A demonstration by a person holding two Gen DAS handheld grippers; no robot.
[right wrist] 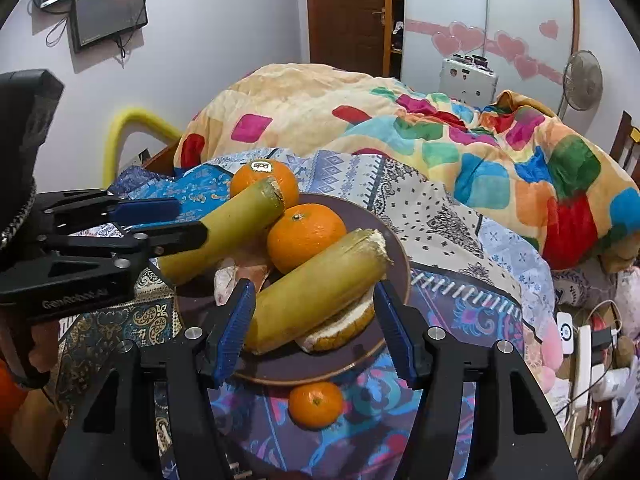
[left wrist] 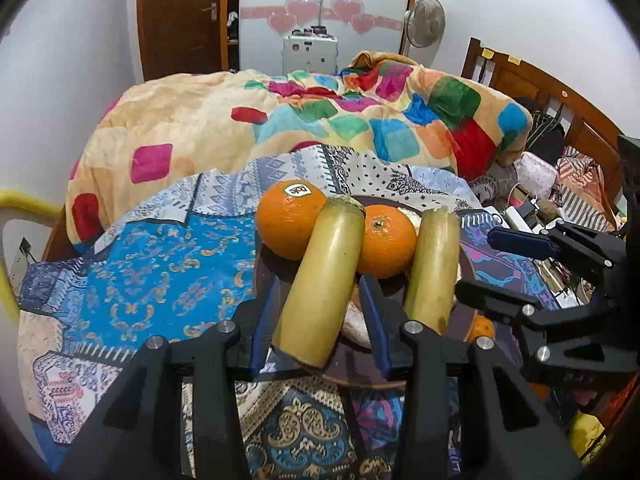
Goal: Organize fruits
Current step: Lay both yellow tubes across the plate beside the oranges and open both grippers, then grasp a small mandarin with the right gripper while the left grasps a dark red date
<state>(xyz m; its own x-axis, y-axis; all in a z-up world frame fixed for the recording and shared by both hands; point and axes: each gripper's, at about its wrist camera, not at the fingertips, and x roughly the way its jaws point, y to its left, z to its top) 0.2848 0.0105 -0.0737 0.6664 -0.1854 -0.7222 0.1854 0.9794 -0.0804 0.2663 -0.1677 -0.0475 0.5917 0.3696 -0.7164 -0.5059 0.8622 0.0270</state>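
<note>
Both claws stand released over the plate [right wrist: 392, 248]: left gripper [left wrist: 320, 316] astride one cane piece [left wrist: 320, 280], right gripper [right wrist: 316, 328] astride the other [right wrist: 316, 288], each lengthwise.

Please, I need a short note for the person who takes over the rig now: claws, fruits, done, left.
Left claw: open, around the left yellow stalk.
Right claw: open, around the right yellow stalk.
Done: both stalks lie on the dark plate, with one orange and a peel piece.
Stickered orange: at the plate's far edge.
Left: probably the small orange, on the cloth beside the plate.
</note>
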